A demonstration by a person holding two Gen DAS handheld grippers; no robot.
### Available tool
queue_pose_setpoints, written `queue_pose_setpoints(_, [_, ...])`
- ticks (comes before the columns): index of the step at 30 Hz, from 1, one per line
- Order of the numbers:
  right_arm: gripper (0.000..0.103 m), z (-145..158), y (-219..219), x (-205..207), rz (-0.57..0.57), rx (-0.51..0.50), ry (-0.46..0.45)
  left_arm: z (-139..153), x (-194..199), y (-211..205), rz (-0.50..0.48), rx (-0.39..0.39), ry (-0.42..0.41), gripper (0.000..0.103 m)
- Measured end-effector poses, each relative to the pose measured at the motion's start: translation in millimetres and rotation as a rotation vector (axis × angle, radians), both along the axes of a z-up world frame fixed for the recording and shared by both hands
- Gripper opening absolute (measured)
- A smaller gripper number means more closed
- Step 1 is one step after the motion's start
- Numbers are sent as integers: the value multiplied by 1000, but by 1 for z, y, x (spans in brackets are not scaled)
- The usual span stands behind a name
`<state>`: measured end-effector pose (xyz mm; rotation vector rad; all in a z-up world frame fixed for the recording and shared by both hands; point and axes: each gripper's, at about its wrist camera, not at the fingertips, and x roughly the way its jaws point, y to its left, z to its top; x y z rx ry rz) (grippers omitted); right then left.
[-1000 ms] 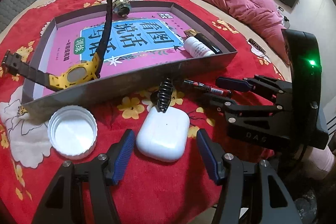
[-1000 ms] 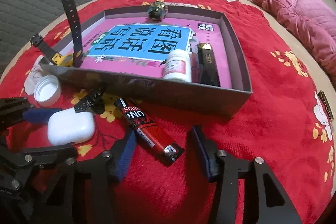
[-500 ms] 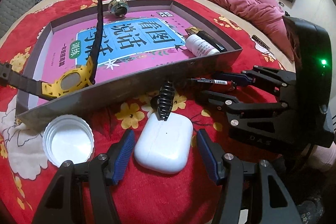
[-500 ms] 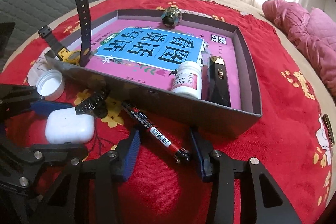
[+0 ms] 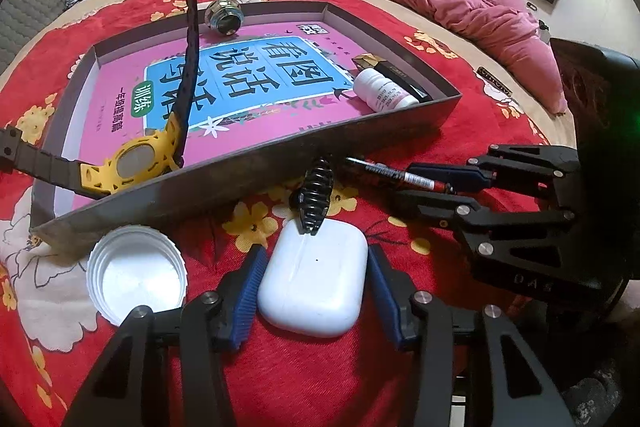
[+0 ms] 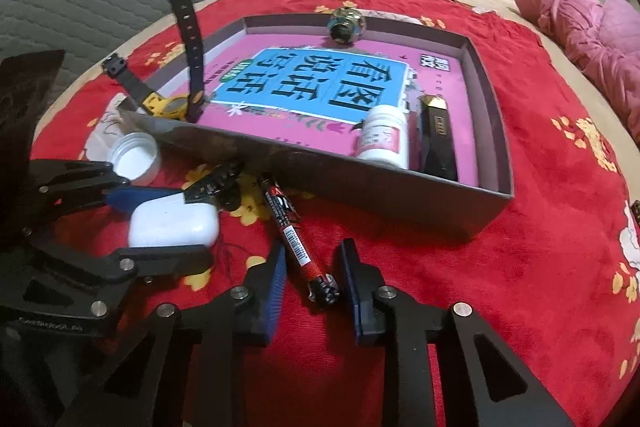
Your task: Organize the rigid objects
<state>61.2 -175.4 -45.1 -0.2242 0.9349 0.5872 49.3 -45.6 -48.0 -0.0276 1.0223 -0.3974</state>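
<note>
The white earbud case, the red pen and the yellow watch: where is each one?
white earbud case [image 5: 314, 277], left wrist view, middle of its lid.
red pen [image 6: 294, 235], right wrist view, mid-barrel by the barcode.
yellow watch [image 5: 134, 163], left wrist view, on its face, at the tray's near wall.

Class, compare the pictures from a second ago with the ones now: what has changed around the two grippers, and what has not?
Both sets of jaws have just been closing. The left gripper has narrowed around the white earbud case, which lies between its pads. The right gripper has closed in on the red pen, not yet clearly pressing it. The bottle cap, hair clip, and the box with its contents stayed put.
</note>
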Motion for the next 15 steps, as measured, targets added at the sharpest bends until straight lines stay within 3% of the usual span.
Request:
queue_pose_setpoints(6, [25, -3, 22, -12, 124, -41, -46, 0, -1, 2, 0, -11, 9, 50])
queue_pose_setpoints(15, [25, -13, 27, 0, 113, -1, -40, -4, 2, 3, 26, -23, 13, 50])
